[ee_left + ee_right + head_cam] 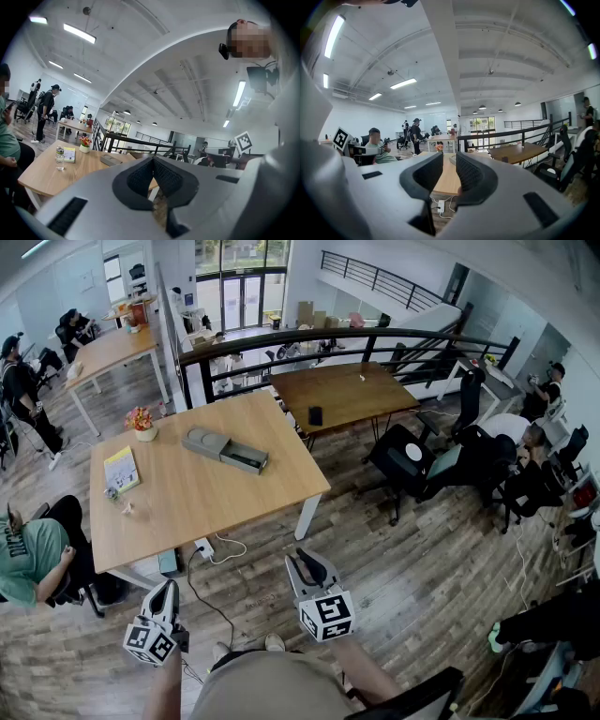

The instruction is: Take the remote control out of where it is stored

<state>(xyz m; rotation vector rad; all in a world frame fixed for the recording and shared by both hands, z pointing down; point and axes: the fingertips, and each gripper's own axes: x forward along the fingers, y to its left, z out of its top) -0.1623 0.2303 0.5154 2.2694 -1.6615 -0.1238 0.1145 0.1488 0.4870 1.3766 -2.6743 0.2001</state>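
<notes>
A grey storage box lies on the wooden table, and its drawer is pulled out to the right. A dark remote control lies inside the drawer. Both grippers hang low over the floor on the near side of the table, well away from the box. My left gripper has its jaws together with nothing held, and its own view shows the pads meeting. My right gripper is shut and empty too, with its pads pointing toward the table. The box appears small in the left gripper view.
On the table stand a flower pot, a yellow booklet and a small bottle. A power strip with cables lies on the floor under the table's near edge. A seated person is at the left. Black chairs stand to the right.
</notes>
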